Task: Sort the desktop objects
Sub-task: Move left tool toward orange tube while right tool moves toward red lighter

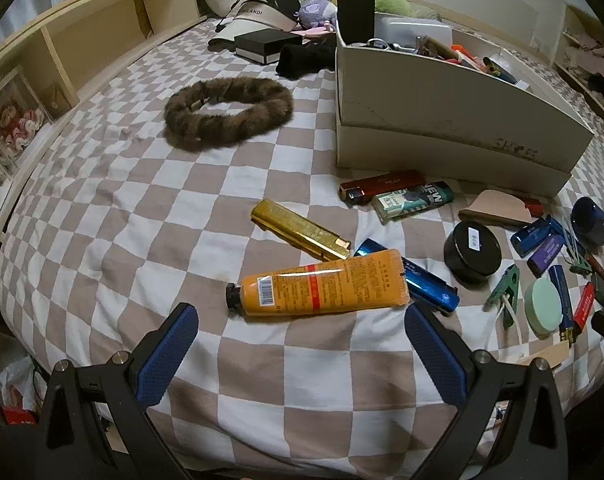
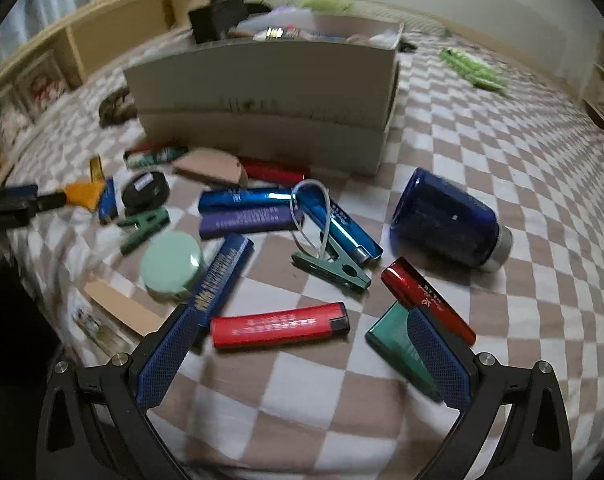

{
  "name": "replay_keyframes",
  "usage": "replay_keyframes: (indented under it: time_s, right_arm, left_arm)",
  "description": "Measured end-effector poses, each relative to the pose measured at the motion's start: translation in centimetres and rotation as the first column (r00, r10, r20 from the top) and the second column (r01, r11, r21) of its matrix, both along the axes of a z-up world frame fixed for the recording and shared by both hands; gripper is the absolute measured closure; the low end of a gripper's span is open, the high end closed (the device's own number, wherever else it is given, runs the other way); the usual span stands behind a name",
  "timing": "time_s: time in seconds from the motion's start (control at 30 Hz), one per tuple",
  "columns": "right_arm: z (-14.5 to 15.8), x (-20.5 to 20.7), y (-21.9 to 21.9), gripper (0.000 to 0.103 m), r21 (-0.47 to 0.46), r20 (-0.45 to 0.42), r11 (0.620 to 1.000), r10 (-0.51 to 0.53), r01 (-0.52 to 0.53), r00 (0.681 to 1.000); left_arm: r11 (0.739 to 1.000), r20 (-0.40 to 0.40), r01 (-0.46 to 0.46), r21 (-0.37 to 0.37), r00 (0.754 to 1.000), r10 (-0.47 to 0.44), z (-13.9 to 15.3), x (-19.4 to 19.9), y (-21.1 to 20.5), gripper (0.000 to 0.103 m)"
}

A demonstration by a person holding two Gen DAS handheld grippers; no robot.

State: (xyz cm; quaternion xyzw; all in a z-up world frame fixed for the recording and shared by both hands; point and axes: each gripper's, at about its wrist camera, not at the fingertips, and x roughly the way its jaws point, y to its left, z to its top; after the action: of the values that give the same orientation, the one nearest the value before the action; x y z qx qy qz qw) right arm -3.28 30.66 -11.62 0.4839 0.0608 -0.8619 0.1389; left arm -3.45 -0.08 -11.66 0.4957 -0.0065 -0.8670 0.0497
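Observation:
An orange tube [image 1: 322, 284] with a black cap lies on the checkered bedspread, just ahead of my open, empty left gripper [image 1: 302, 320]. A gold bar-shaped box [image 1: 299, 229] and a blue lighter [image 1: 422, 278] lie behind it. My right gripper [image 2: 302, 320] is open and empty, with a red lighter [image 2: 279, 324] lying between its fingertips. Around it lie a dark red lighter [image 2: 428, 300], a teal box [image 2: 402, 350], a green clip [image 2: 332, 270], a mint round tin [image 2: 170, 265] and a blue bottle [image 2: 448, 220] on its side.
A white shoebox [image 1: 454, 116] holding several items stands behind the clutter; it also shows in the right wrist view [image 2: 269, 96]. A brown fur ring [image 1: 227, 110] lies at the left. A wooden headboard shelf [image 1: 61, 44] runs along the far left. A black round tin [image 1: 472, 252] sits nearby.

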Motion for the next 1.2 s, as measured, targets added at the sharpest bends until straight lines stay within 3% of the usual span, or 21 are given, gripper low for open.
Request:
replay_keyframes:
  time_s: [0.43, 0.5, 0.83, 1.2]
  right_arm:
    - [-1.9, -1.1, -1.3, 0.001, 0.003, 0.081, 0.988, 0.152, -0.153, 0.985]
    - [-2.0, -1.2, -1.2, 0.012, -0.017, 0.085, 0.988, 0.155, -0.154, 0.984]
    - [-2.2, -1.4, -0.4, 0.016, -0.093, 0.096, 0.986, 0.150, -0.141, 0.984]
    - [-2.5, -1.7, 0.1, 0.022, -0.059, 0.119, 0.983, 0.178, -0.172, 0.977]
  left_arm:
    - [0.999, 0.037, -0.027, 0.022, 0.999, 0.026, -0.9, -0.8, -0.5, 0.000]
    - [0.999, 0.042, -0.031, 0.021, 0.999, 0.030, -1.0, -0.8, -0.6, 0.000]
    - [0.998, 0.051, -0.057, 0.027, 0.997, 0.055, -1.3, -1.0, -1.3, 0.000]
    - [0.997, 0.058, -0.075, 0.018, 0.996, 0.074, -1.4, -1.1, -1.2, 0.000]
